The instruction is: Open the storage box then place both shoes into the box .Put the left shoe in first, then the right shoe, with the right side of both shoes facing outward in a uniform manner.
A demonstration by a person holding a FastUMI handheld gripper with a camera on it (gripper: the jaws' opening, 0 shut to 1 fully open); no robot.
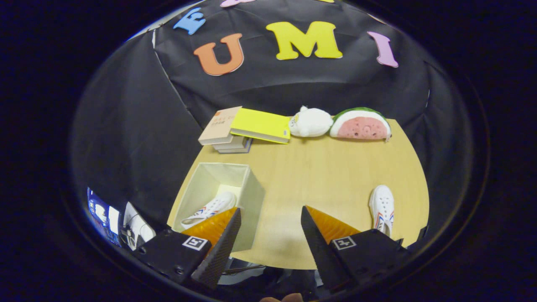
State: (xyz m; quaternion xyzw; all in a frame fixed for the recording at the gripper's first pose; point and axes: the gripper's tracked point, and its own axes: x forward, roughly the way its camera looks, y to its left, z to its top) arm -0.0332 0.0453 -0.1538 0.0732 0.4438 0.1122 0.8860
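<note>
One sneaker lies inside the open storage box; gripper spread, empty. Next, I judge: grasp second sneaker at four o'clock.

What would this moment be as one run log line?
tool open, holding nothing | storage box open | one shoe inside box | other shoe on table, right of tool | next: likely fetch it

A light wooden table stands against black cloth walls; stacked books, a white plush and a watermelon cushion line its far edge.
</note>
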